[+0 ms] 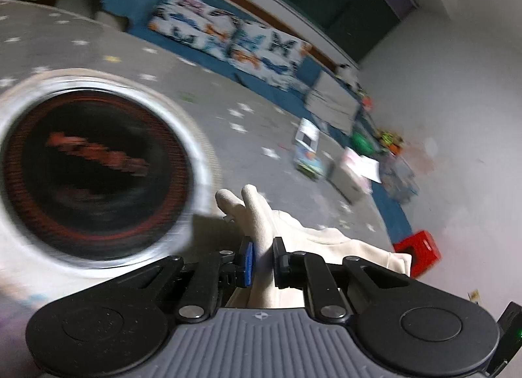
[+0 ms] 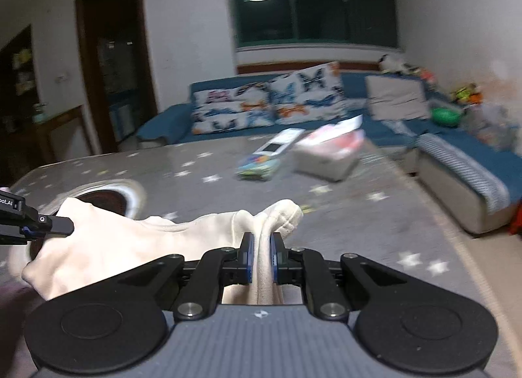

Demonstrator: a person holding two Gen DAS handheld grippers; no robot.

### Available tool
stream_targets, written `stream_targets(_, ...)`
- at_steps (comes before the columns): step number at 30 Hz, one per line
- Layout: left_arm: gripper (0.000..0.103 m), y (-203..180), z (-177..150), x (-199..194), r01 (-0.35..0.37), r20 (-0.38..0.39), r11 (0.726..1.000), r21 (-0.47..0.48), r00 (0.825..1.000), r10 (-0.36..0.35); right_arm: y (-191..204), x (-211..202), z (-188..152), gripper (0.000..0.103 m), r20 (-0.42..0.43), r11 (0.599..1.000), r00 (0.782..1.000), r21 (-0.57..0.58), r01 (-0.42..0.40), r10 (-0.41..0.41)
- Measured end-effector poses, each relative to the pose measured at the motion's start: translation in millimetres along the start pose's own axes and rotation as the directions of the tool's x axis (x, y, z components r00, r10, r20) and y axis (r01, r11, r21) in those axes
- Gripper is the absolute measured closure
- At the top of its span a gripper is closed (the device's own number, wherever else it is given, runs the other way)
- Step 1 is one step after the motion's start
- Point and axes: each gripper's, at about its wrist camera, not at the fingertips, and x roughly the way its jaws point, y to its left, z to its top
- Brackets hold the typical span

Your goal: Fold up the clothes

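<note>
Both claws were clamped on the same cream garment (image 2: pixel 137 241)! Left gripper (image 1: pixel 262 260) pinched a bunched fold between its blue-padded jaws, cloth poking up past the tips. Right gripper (image 2: pixel 261 259) squeezed another gathered edge, jaws nearly together, fabric bulging ahead of them. From the right wrist view the left gripper (image 2: pixel 49 224) showed at the far left, biting the other end, the garment stretched between the two above the grey star-patterned tabletop (image 2: pixel 342 215). A round dark inset with a silver rim (image 1: pixel 94 166) sat just beside the cloth.
</note>
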Motion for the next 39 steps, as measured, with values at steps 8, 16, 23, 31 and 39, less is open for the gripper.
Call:
stream_targets(8, 0.090, -60.8, -5.8, 56.9, 0.074, -0.063, 0.993, 0.095, 0.996, -0.068, -53.6, -8.8, 10.9, 0.094, 0.026, 0.986, 0.986, 0.012, 0.163, -0.164)
stream_targets(16, 0.087, -63.0, -12.4, 93.2, -0.014, -0.099, 0.981, 0.192, 0.994, 0.034, -93.7, 22.1, -15.1, 0.092, -0.116, 0.959, 0.958, 0.081, 0.272, -0.262)
stream_targets(23, 0.080, -58.6, -4.4, 85.8, -0.054, -0.054, 0.972, 0.230, 0.996, 0.068, -85.5, 21.3, -14.0, 0.083, -0.103, 0.968, 0.968, 0.083, 0.237, -0.228)
stream_targets(31, 0.082, -92.5, -16.1, 99.4, 0.016, -0.085, 0.941, 0.338, 0.996, 0.013, -56.4, 62.2, 3.4, 0.076, -0.114, 0.991, 0.987, 0.059, 0.117, -0.109)
stream_targets(39, 0.082, -112.1, -11.7, 134.2, 0.029, -0.112, 0.914, 0.404, 0.994, 0.018, -54.1, 94.2, 0.0, 0.072, -0.143, 0.990, 0.982, 0.052, 0.134, -0.125)
